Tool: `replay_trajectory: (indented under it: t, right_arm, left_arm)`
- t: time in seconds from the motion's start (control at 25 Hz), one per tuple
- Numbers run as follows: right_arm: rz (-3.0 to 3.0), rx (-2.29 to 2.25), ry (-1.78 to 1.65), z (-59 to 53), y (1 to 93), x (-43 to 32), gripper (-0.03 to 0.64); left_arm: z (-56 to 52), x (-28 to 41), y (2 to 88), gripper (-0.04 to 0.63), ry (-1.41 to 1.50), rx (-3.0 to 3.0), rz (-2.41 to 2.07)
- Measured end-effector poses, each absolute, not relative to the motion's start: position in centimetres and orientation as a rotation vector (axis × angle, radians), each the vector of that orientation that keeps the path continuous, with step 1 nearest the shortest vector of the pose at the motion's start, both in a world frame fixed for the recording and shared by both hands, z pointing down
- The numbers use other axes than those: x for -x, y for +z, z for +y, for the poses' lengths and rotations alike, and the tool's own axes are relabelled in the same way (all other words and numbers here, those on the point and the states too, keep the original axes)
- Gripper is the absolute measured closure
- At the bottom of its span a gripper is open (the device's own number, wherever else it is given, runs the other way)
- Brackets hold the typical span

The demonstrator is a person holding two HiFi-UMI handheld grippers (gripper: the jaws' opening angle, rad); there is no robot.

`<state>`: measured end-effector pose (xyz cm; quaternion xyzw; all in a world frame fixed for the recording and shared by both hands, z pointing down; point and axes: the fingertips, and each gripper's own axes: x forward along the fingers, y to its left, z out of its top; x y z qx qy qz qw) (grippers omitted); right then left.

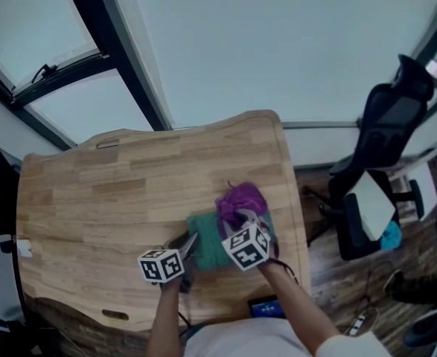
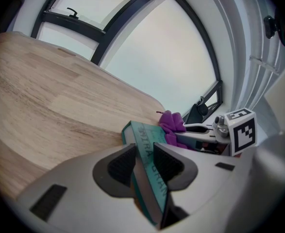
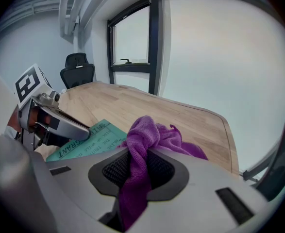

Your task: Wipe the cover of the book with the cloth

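Nearest the lens, a left forearm (image 1: 164, 322) and a right forearm (image 1: 301, 303) reaching in from the bottom of the frame, each behind a hand-held gripper topped with a black-and-white marker cube. Below them, a broad light-wood desk (image 1: 121, 192) with a curved far edge, set against tall windows in dark frames (image 1: 125, 65). To its right, a black office chair (image 1: 388, 121) on a dark wood floor (image 1: 326, 192). On the near right part of the desk, close to the right edge, a teal book (image 1: 207, 250) lying flat with the printed cover up. Left hand-held gripper (image 2: 144, 161) clamped on the book's near left edge, the two dark pads pressed against opposite faces and the lettered cover running out between them. Right hand-held gripper (image 3: 138, 166) pinched tight on a purple cloth (image 3: 149, 135), a strip of fabric squeezed between the pads and hanging down behind them. Rest of the cloth bunched in a loose heap at the far right of the cover, just beyond the jaw tips, touching the book.
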<state>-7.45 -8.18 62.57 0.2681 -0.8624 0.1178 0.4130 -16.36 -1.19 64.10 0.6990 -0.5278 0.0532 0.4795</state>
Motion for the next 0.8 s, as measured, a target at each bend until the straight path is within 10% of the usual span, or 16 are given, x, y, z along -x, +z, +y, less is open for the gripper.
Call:
replay_trajectory:
  t: [0.8]
  right_arm:
    - [-2.205,-0.528,0.262,-5.6,62.8,12.7,0.537]
  left_arm:
    - [-1.2,16.4,64.2,0.479,0.121,-1.704,-1.28]
